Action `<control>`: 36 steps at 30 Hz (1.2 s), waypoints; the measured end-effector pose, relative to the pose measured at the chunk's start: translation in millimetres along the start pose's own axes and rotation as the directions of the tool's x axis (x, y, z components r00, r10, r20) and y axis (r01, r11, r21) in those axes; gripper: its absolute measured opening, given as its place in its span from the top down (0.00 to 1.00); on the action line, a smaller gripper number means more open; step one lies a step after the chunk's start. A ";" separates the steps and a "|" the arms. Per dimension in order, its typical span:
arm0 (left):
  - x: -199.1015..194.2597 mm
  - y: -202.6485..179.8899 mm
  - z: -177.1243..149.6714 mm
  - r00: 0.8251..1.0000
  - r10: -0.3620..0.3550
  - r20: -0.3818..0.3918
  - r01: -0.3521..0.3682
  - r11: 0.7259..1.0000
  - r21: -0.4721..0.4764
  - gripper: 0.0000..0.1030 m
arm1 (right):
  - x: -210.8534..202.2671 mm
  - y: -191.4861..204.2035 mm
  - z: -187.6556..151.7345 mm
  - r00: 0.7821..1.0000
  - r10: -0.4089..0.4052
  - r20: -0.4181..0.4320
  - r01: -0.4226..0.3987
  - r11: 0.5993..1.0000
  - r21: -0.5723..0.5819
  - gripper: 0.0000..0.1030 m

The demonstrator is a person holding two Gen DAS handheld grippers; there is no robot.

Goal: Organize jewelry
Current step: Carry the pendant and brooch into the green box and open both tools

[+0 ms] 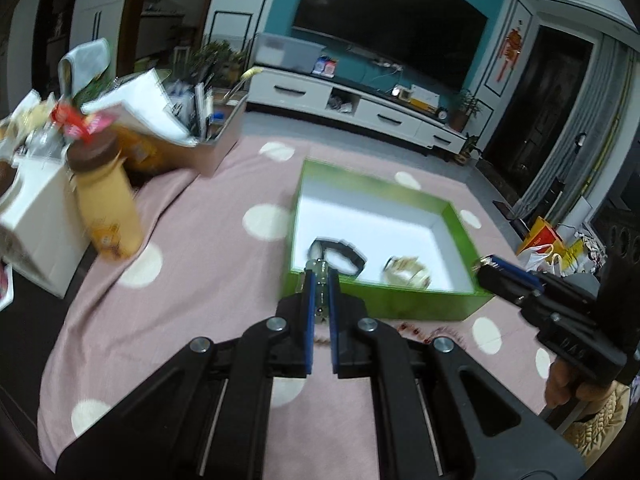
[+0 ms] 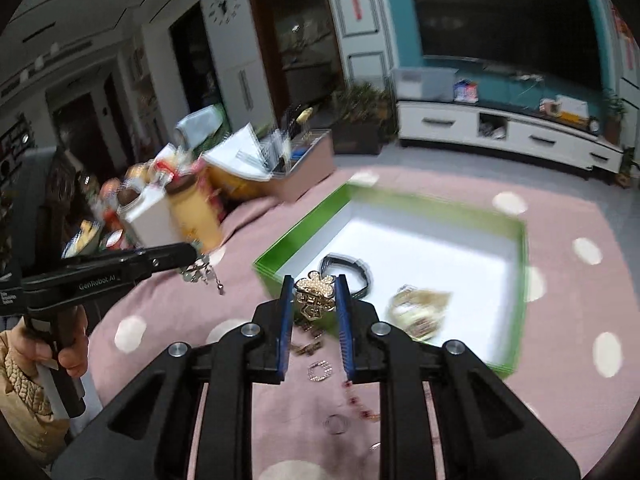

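A green box [image 2: 520,288] with a white inside sits open on the pink spotted cloth, and a black bracelet [image 2: 352,270] and a gold bracelet [image 2: 418,312] lie in it. A gold pearly brooch [image 2: 315,298] and a silvery charm chain [image 2: 200,272] hang up in the air. A sparkly square ring [image 2: 320,371], a red bead chain [image 2: 358,402] and thin rings [image 2: 337,424] lie on the cloth beside the box.

We see a pink cloth with white dots [image 1: 224,264] spread over the surface. At its left edge we find a yellow bottle with a brown cap [image 1: 106,204] tilted against a white carton [image 1: 36,216], and behind them a shallow cardboard box [image 1: 216,140] crammed with papers and packets. Beyond the cloth we make out a white TV cabinet [image 1: 360,108] below a large dark television [image 1: 392,36] on a teal wall. A round wall clock [image 2: 226,2] hangs far left.
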State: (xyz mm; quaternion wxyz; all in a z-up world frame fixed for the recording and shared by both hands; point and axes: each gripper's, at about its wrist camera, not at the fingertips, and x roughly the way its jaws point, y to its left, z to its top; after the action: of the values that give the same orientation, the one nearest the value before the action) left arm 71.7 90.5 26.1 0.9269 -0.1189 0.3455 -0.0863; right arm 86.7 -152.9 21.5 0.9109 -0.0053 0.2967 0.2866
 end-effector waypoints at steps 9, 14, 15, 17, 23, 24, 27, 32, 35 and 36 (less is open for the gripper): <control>30.3 -47.9 48.2 0.997 -0.068 -0.021 0.069 0.996 0.054 0.95 | -31.5 -52.8 24.6 0.994 -0.079 0.071 0.074 0.995 0.066 0.80; 62.3 -60.7 66.5 0.993 -0.093 -0.073 0.096 0.995 0.039 0.95 | -22.9 -78.5 30.1 0.995 -0.087 0.046 0.081 0.990 0.114 0.80; 72.0 -62.3 69.9 0.992 -0.094 -0.089 0.097 0.995 0.031 0.95 | -18.4 -84.8 30.2 0.996 -0.086 0.035 0.081 0.989 0.127 0.80; 86.7 -64.4 73.0 0.989 -0.099 -0.113 0.102 0.995 0.023 0.95 | -12.1 -92.9 30.1 0.996 -0.083 0.015 0.080 0.986 0.145 0.80; 136.8 -71.3 77.2 0.981 -0.067 -0.184 0.072 0.997 0.025 0.95 | 17.7 -115.1 23.9 0.995 -0.085 -0.059 0.094 0.978 0.185 0.80; 144.2 -72.1 76.8 0.979 -0.061 -0.194 0.067 0.997 0.025 0.95 | 23.0 -118.5 22.5 0.994 -0.086 -0.070 0.098 0.977 0.191 0.80; 163.8 -74.6 75.8 0.973 -0.046 -0.225 0.054 0.998 0.030 0.95 | 38.6 -127.5 19.2 0.990 -0.092 -0.106 0.112 0.973 0.204 0.80; 194.6 -76.5 71.8 0.962 -0.026 -0.270 0.034 0.999 0.026 0.95 | 62.1 -136.0 13.6 0.982 -0.105 -0.158 0.136 0.970 0.199 0.80; 208.0 -76.0 68.7 0.957 -0.010 -0.290 0.018 0.999 0.027 0.95 | 73.6 -138.6 11.9 0.977 -0.113 -0.183 0.149 0.969 0.197 0.80; 212.5 -75.7 67.7 0.955 -0.002 -0.296 0.011 1.000 0.029 0.95 | 77.2 -139.9 11.7 0.974 -0.118 -0.191 0.156 0.968 0.198 0.80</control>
State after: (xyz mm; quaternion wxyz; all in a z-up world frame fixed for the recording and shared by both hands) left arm 269.1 -22.5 -34.8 0.8660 -0.0918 0.4788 -0.1111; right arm 217.4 -227.6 -33.3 0.8938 0.0454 0.4046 0.1879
